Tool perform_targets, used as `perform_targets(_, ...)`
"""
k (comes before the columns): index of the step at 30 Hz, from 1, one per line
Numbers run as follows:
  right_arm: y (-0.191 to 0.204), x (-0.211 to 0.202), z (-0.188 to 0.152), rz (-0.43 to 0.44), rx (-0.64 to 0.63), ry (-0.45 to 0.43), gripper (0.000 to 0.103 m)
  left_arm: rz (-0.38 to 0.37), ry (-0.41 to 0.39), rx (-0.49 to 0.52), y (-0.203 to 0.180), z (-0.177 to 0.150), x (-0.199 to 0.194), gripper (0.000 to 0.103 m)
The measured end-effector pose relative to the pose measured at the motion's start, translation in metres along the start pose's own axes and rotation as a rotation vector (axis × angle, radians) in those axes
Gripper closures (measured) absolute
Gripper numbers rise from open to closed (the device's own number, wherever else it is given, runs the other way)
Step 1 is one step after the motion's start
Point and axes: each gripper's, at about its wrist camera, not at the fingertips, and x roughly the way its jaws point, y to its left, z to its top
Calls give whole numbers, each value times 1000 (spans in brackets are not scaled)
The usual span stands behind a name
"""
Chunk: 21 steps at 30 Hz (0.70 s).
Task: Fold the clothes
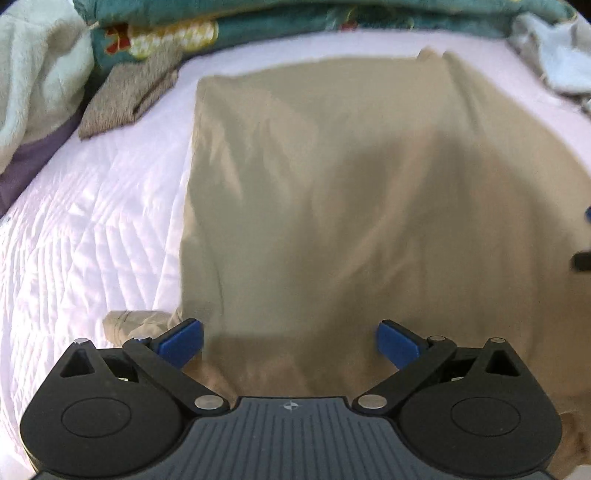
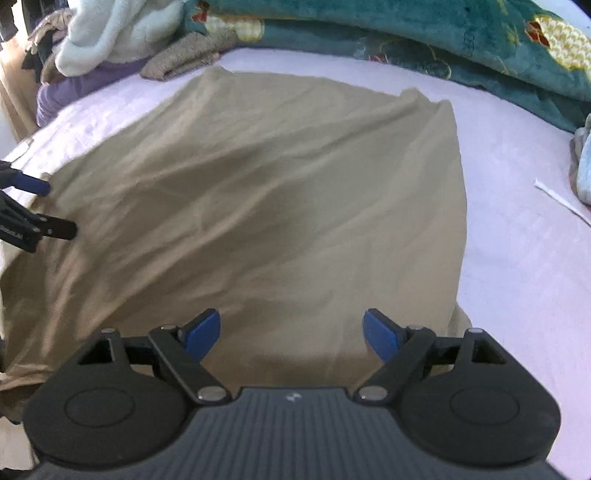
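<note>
White bed (image 1: pixel 92 221), one khaki garment (image 1: pixel 332 203); both grippers' jaws wide, empty

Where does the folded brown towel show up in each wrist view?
Left wrist: brown towel upper left, beyond the khaki garment, touching the teal blanket.
Right wrist: brown towel top left of centre, by the garment's far corner.
Shared landmark: the teal blanket.

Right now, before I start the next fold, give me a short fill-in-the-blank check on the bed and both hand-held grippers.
1. The tan garment lies spread on a ____ quilted bedspread.
2. The left hand-held gripper holds ____ between its blue pads.
3. The right hand-held gripper has its jaws ____.
4. The folded blanket along the far edge is mostly ____.

Missing words: white; nothing; open; teal
</note>
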Motion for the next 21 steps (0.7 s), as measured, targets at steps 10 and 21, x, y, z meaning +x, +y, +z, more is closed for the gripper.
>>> perform_targets(10, -57, -22, -23, -120, -48, 47, 18, 47, 23, -130, 40, -12, -20, 1)
perform_targets(21, 6, -123, -24, -114, 109, -47, 17, -58, 1, -111, 7, -46, -150, 1)
